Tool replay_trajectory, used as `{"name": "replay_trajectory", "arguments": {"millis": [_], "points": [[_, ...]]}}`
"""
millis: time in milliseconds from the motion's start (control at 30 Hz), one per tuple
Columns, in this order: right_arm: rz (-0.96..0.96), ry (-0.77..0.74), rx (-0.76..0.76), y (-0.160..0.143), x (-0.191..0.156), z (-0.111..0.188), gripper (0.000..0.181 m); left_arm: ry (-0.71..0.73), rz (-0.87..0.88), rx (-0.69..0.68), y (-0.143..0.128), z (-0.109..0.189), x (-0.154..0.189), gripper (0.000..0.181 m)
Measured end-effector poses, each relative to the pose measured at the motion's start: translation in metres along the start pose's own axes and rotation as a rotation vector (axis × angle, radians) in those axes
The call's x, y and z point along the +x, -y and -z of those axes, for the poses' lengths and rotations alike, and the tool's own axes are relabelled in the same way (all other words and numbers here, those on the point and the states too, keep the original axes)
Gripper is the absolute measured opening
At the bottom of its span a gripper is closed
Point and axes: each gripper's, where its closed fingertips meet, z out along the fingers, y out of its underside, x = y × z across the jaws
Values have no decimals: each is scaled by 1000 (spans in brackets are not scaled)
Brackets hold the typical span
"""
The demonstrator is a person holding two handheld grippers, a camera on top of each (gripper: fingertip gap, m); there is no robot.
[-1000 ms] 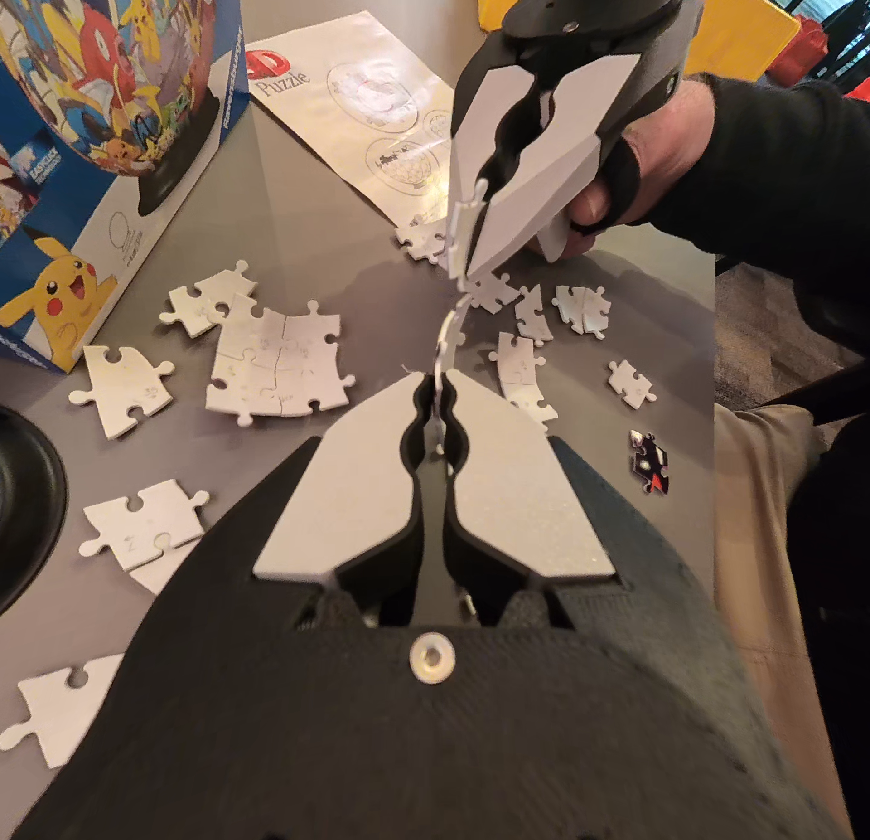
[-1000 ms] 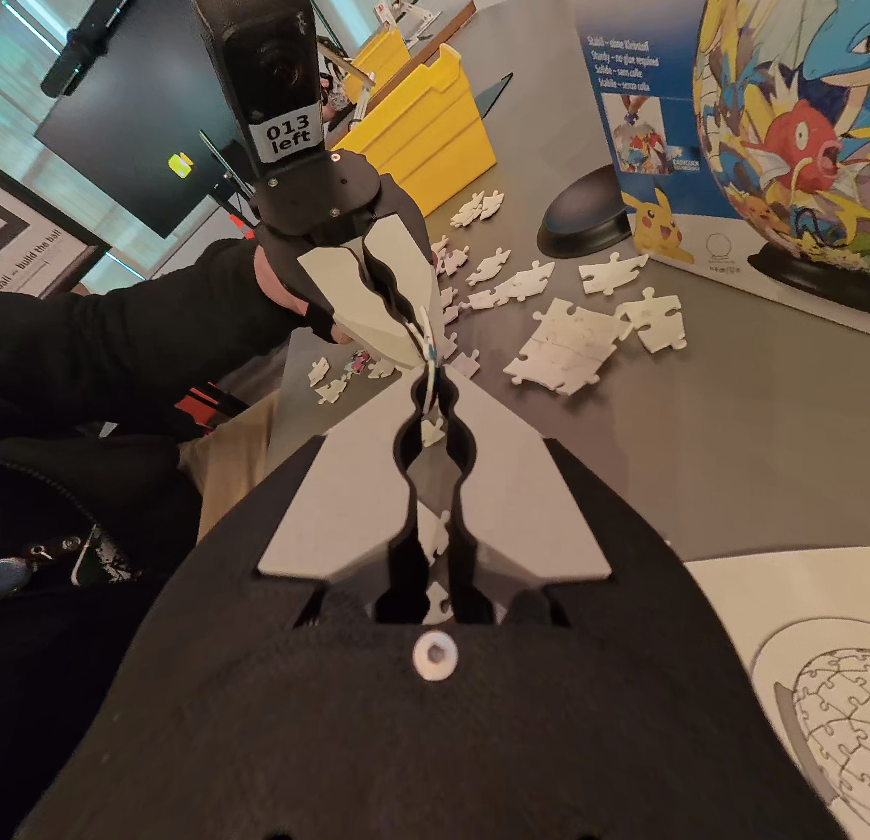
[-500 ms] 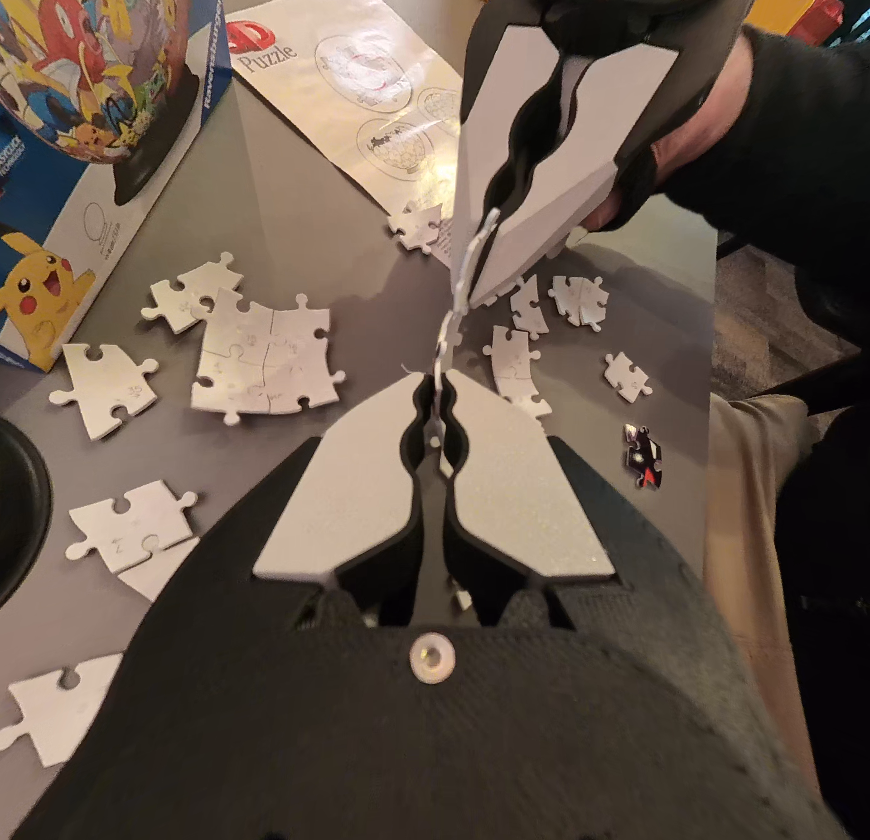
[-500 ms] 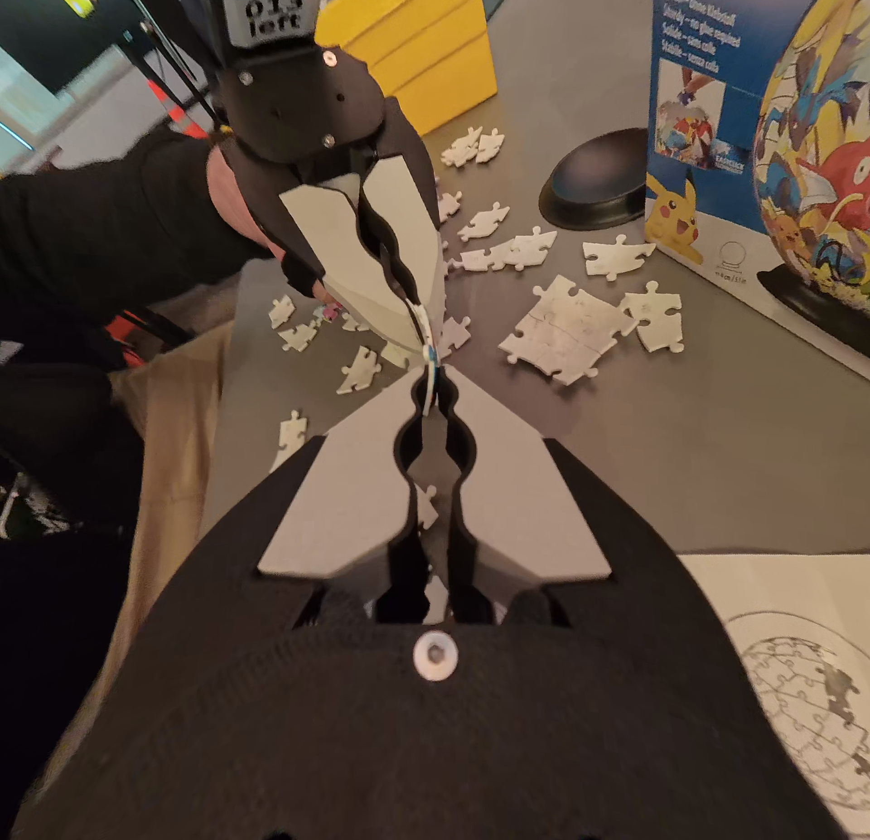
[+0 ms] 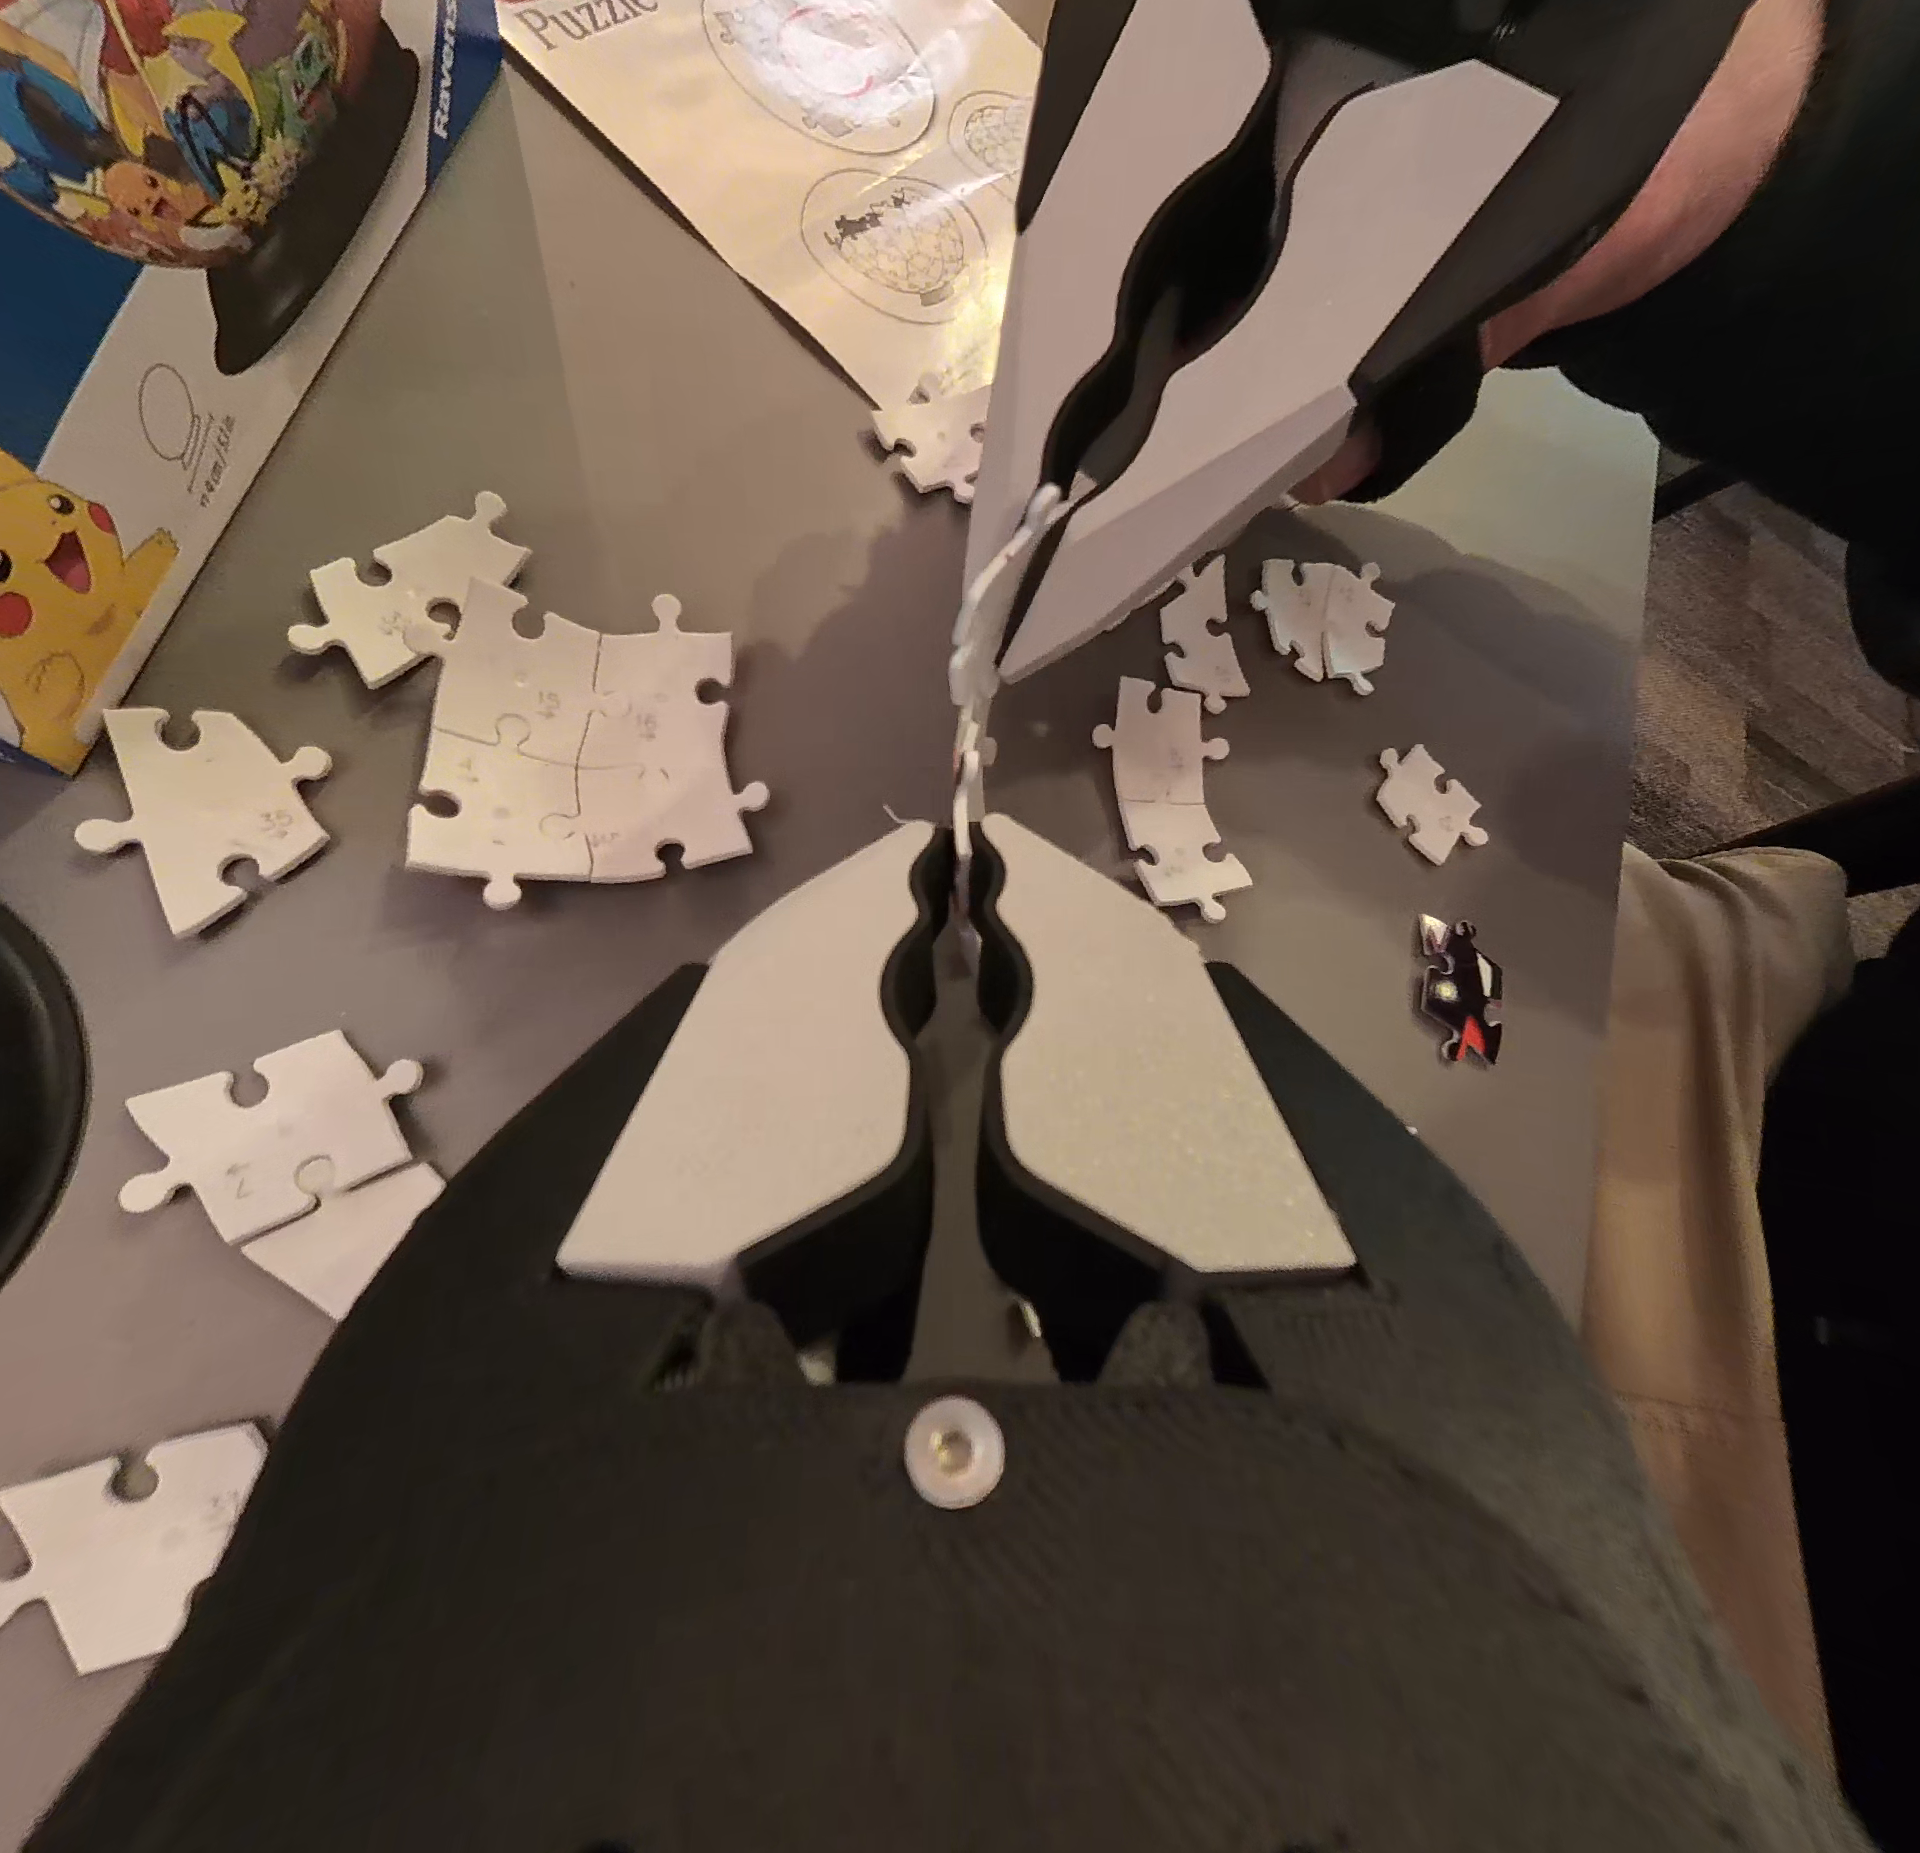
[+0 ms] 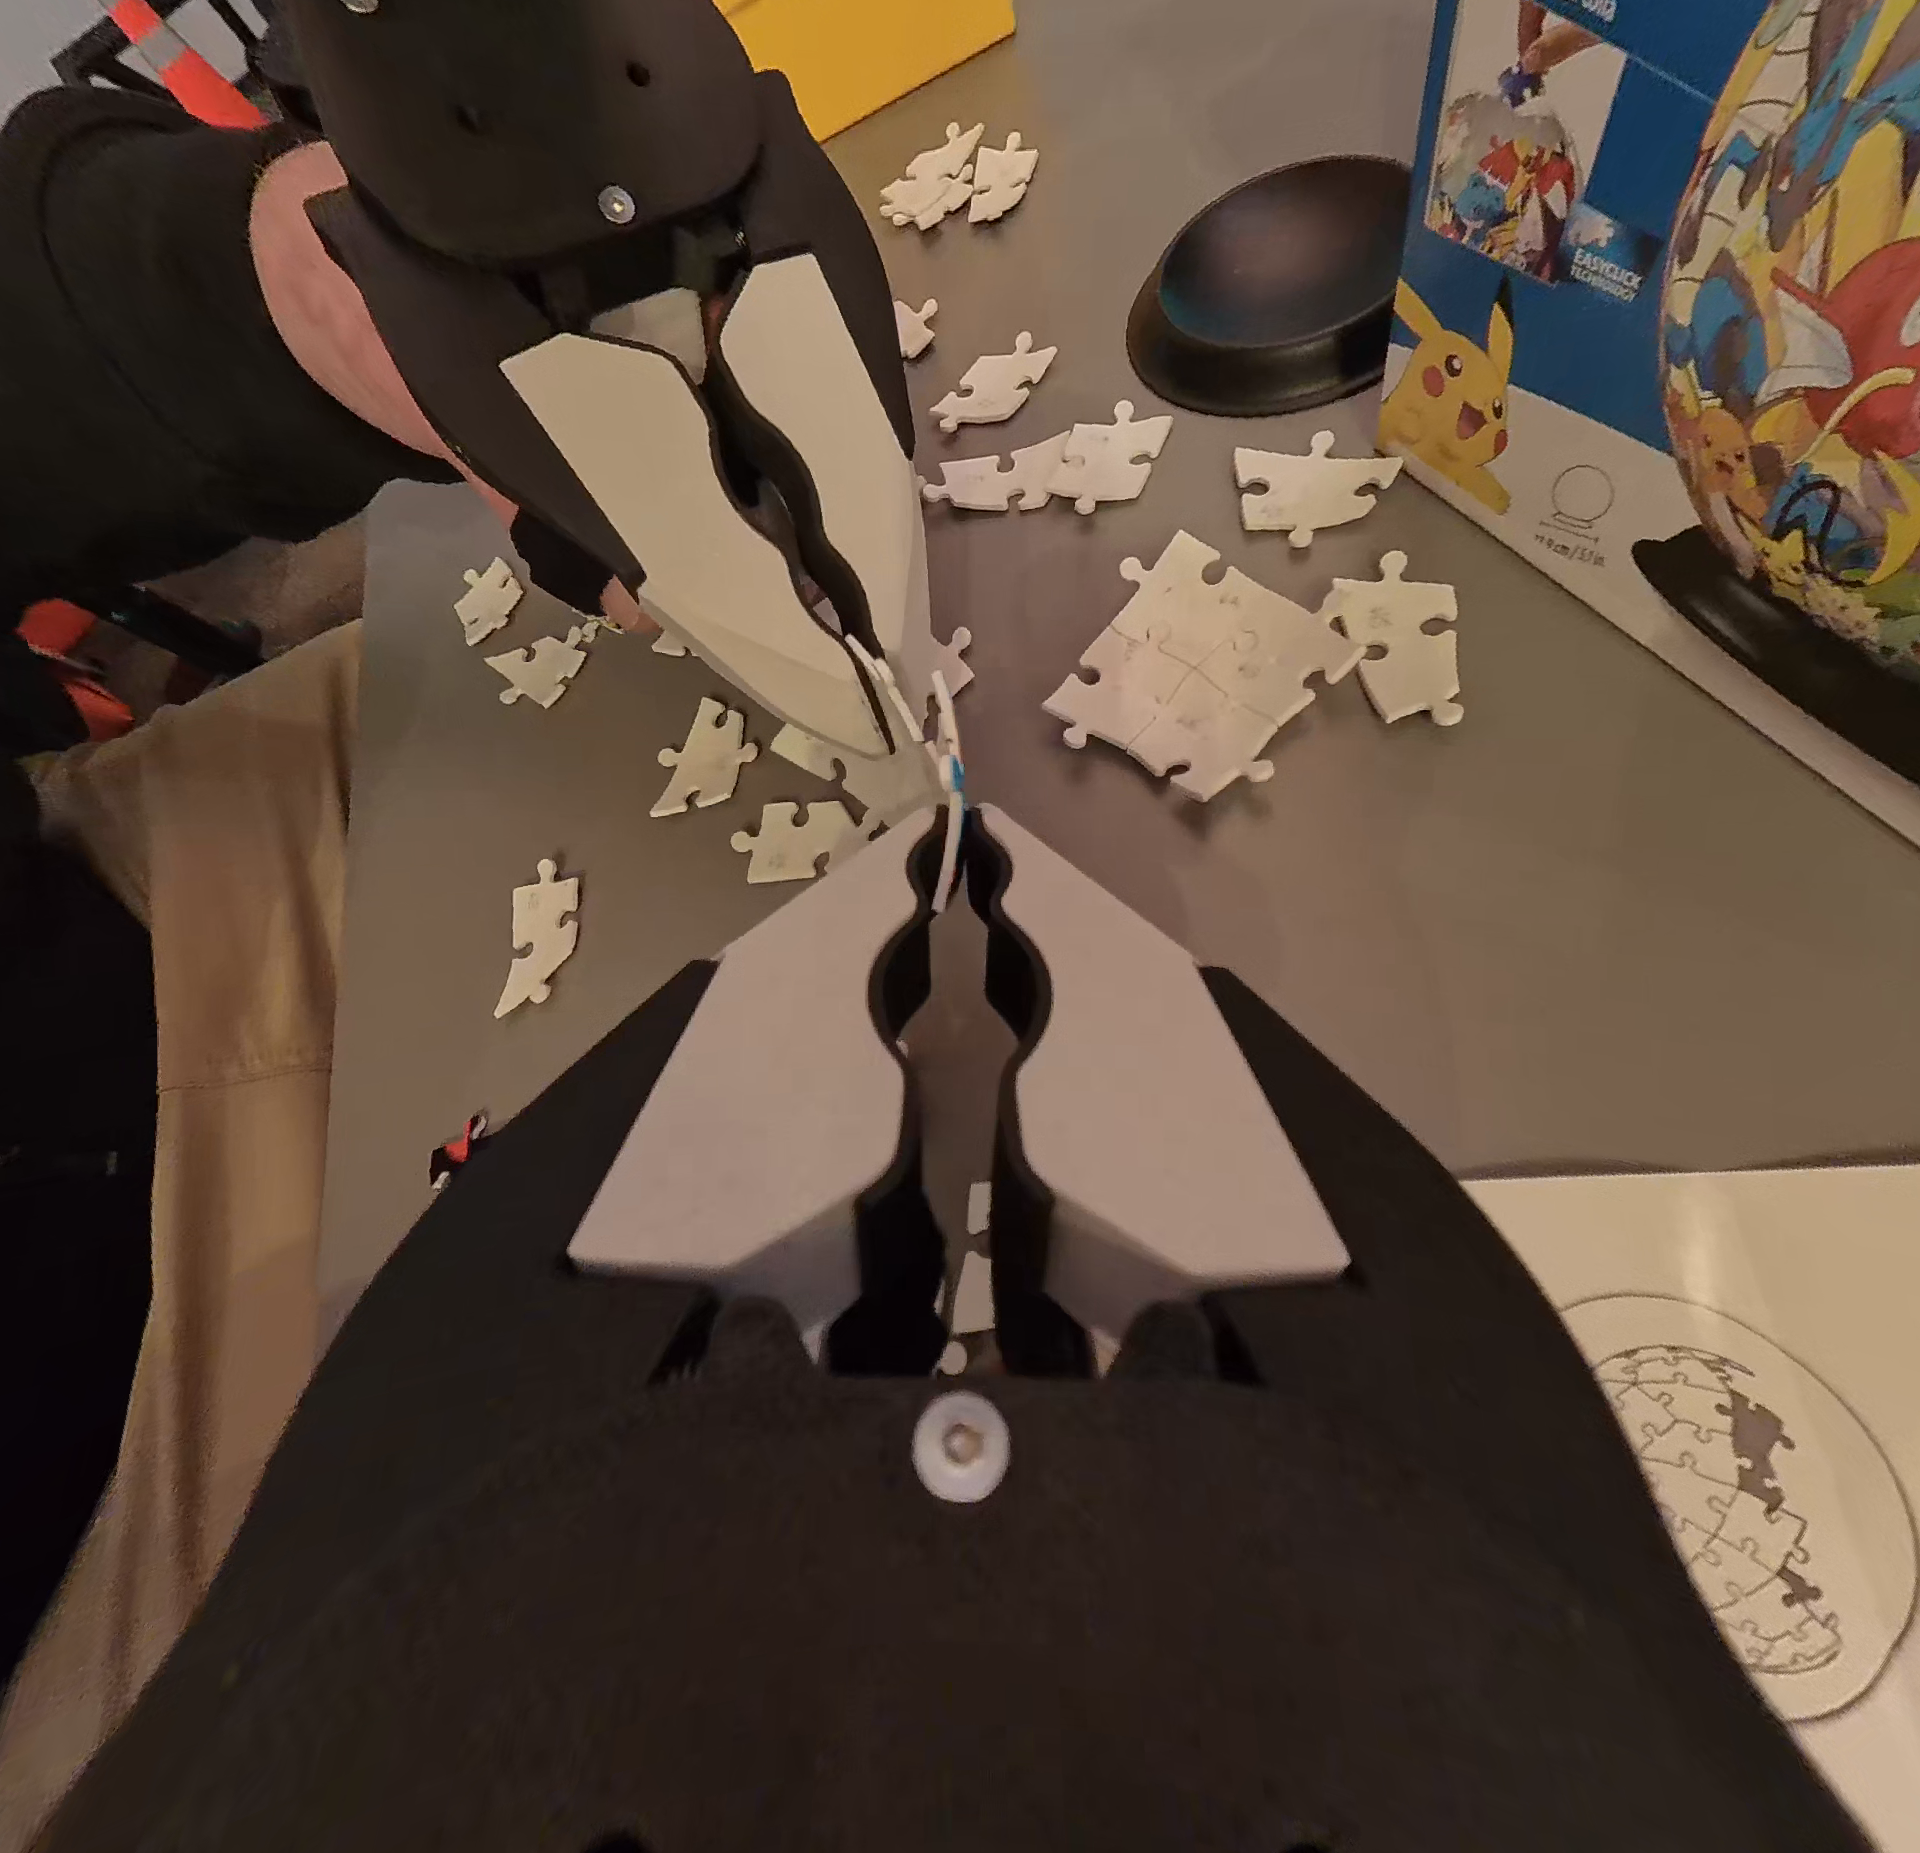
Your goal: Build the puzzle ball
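The left gripper (image 5: 961, 847) is held low over the grey worktop (image 5: 644, 432), its fingers nearly closed and pinching the near end of a white puzzle piece (image 5: 966, 764) held on edge. That piece's long axis runs away from the left gripper toward the right gripper (image 5: 1013, 598), so only its thin edge shows in the left wrist view. The right gripper comes down from the upper right, tilted steeply, its fingers nearly closed on a second puzzle piece (image 5: 997, 577), also edge-on. The two held pieces meet end to end between the gripper tips, above the worktop; whether their tabs are locked cannot be told. A gloved hand (image 5: 1621, 234) with a dark sleeve grips the right gripper's body. On the worktop, from left to right, lie a black dome-shaped stand (image 6: 1278, 286), the blue puzzle box (image 5: 135, 276), loose white pieces face down, a joined block of four pieces (image 5: 582, 754), an instruction sheet (image 5: 790, 110), a curved strip of joined pieces (image 5: 1169, 795) and one dark printed piece (image 5: 1465, 988) face up near the right edge. In the right wrist view a yellow bin (image 6: 883, 16) stands beyond the left gripper (image 6: 883, 702).
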Motion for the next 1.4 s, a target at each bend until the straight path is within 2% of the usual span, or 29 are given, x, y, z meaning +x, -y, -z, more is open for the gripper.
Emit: {"name": "replay_trajectory", "arguments": {"millis": [100, 467, 700, 967, 1400], "points": [[40, -31, -11, 1, 1, 0, 6, -7, 2, 10, 1, 0, 1, 2], [97, -27, -43, -3, -2, -2, 3, -24, -10, -2, 0, 0, 3, 2], [105, 51, -74, -10, -11, -1, 1, -59, -44, -33, -4, -1, 10, 2], [199, 46, -129, -15, -16, -5, 1, -101, -53, -75, -11, -1, 14, 2], [104, 141, -199, -32, -20, -12, 1, -148, -67, -146, -25, -8, 18, 3]]}}
